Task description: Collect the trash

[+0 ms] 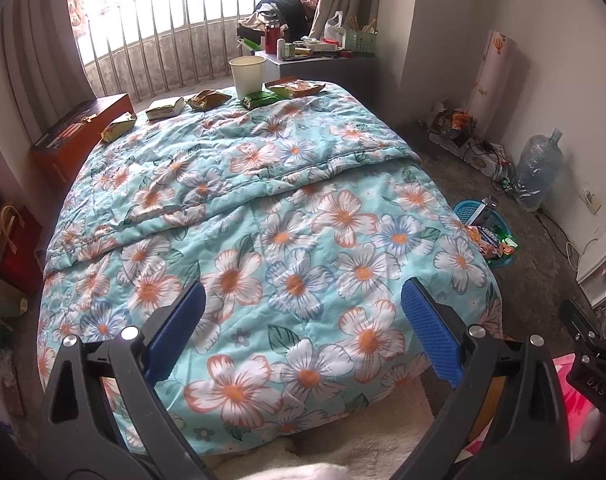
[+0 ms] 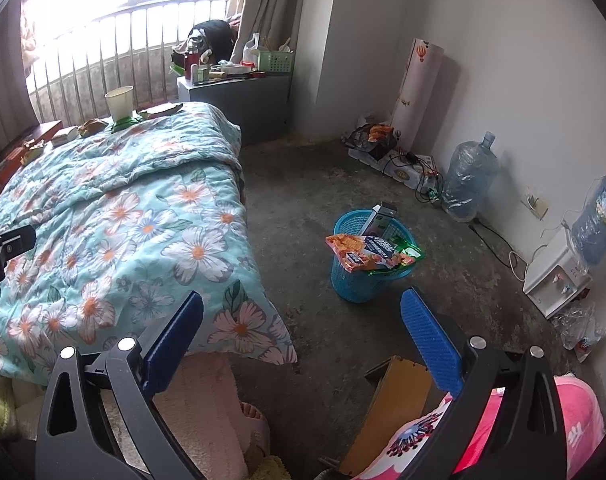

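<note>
Right now I see the trash lying well away from both sets of jaws: a row of snack wrappers (image 1: 202, 100) sits along the far edge of the bed (image 1: 263, 208), beside a paper cup (image 1: 247, 75) that stands upright there, with a green wrapper (image 1: 261, 99) just in front of the cup. My left gripper (image 1: 303, 320) hovers over the near end of the flowered quilt, pointed along the bed toward that far row, its jaws spread wide and holding nothing, the blue pads apart with only quilt showing between them. My right gripper (image 2: 303, 328) is low beside the bed's near corner, aimed across the bare floor, and its jaws are equally wide and empty. Ahead of it and slightly right stands the blue basket (image 2: 355, 280) on the floor, apart from the bed, with an orange snack bag (image 2: 363, 254) draped over its rim and a dark carton (image 2: 379, 216) sticking up from inside. From the right wrist view the left gripper's black frame shows at the left edge over the quilt. A large water bottle (image 2: 469, 176) stands against the wall beyond the basket.
</note>
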Motion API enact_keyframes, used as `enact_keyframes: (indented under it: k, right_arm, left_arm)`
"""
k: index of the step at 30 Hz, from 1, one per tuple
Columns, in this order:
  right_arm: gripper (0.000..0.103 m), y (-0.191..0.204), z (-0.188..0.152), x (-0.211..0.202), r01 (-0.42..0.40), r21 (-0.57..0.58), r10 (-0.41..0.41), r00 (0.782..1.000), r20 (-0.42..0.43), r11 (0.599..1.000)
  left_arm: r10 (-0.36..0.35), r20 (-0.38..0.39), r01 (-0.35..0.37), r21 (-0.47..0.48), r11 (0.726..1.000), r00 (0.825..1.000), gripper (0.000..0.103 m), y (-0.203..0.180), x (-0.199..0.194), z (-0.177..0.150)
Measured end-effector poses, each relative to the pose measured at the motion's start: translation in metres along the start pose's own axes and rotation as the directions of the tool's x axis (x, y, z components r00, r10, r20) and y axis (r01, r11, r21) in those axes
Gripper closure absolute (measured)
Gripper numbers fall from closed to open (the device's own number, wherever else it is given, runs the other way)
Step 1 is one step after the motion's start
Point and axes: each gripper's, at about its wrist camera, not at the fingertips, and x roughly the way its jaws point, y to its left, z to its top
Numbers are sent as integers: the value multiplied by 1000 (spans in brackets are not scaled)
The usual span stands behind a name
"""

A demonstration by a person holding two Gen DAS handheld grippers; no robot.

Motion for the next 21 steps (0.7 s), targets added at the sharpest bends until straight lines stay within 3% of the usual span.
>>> enact_keyframes:
  k: [21]
  right_arm:
    - [7, 3, 2, 1, -3, -10, 3, 1000, 2, 1000]
  left_arm:
    - [3, 1, -3, -5, 1000, 1000, 9, 2, 1, 1]
